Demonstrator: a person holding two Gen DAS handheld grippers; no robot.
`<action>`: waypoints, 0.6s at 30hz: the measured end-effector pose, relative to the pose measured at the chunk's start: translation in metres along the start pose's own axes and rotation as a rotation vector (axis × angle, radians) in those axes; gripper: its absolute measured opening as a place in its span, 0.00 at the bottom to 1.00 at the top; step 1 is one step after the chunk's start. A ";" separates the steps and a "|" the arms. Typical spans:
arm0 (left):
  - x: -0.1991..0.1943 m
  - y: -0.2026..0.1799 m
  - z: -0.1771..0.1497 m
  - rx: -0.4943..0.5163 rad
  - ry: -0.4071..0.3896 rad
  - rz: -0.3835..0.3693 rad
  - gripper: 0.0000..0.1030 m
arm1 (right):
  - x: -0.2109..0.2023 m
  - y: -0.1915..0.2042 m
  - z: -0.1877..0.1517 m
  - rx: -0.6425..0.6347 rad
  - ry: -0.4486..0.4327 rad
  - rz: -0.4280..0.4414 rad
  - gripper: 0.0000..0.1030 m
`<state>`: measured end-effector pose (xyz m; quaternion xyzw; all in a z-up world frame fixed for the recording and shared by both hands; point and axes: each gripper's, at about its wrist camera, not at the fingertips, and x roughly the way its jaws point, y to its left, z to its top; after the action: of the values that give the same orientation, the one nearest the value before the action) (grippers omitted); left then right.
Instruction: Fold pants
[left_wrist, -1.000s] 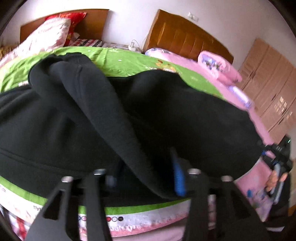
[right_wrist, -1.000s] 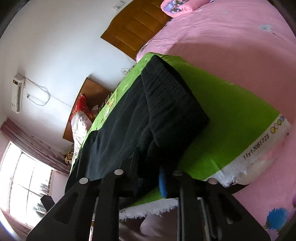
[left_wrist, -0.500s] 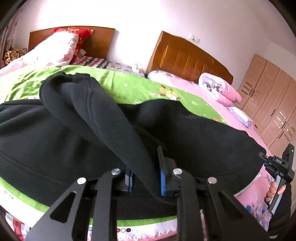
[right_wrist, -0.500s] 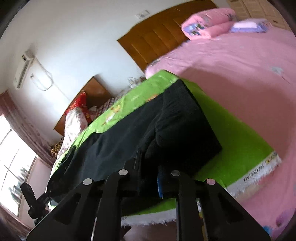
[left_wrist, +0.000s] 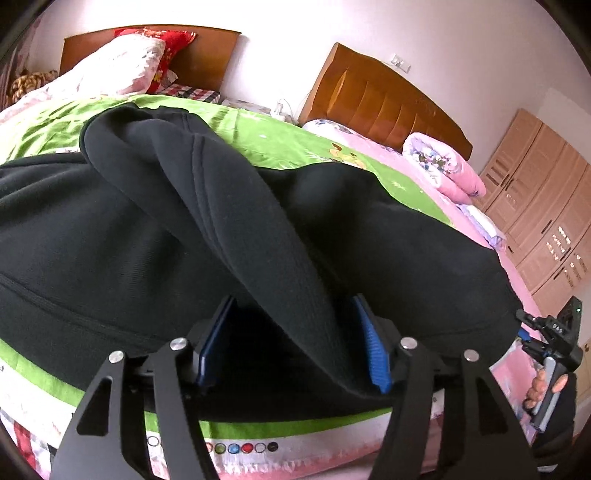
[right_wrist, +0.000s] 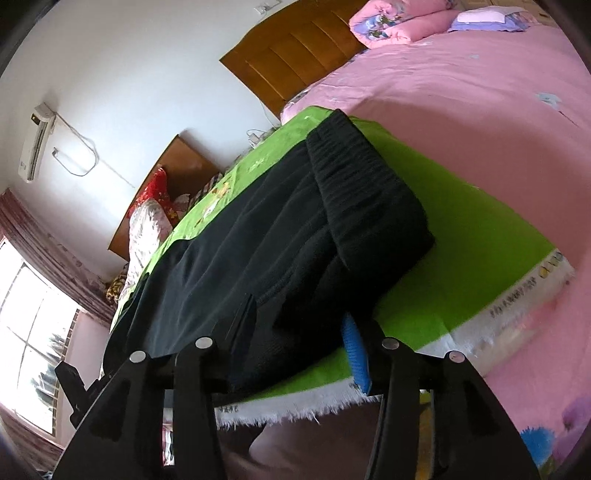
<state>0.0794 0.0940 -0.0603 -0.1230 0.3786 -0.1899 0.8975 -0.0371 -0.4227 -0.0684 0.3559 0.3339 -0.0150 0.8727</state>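
So, black pants (left_wrist: 155, 236) spread on green sheet (left_wrist: 280, 140) at bed edge. Left gripper (left_wrist: 291, 343) jaws opening, fold of fabric loose between. Right gripper (right_wrist: 301, 332) opening too, pants edge between, unpinched.

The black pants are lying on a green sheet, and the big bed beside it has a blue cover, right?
Not quite. The black pants do lie on the green sheet, but the big bed's cover is pink, not blue. The right wrist view shows it best.
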 end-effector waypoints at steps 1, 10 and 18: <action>-0.001 0.000 0.000 0.002 0.000 0.001 0.63 | -0.008 0.001 0.002 0.001 -0.038 -0.056 0.45; -0.002 -0.009 -0.005 0.041 -0.015 0.030 0.76 | -0.019 0.105 -0.020 -0.412 -0.168 -0.072 0.61; -0.028 0.017 0.005 -0.018 -0.038 0.050 0.84 | 0.055 0.132 -0.066 -0.644 0.007 -0.173 0.64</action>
<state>0.0691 0.1221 -0.0453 -0.1250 0.3661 -0.1615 0.9079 0.0026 -0.2706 -0.0551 0.0322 0.3534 0.0182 0.9347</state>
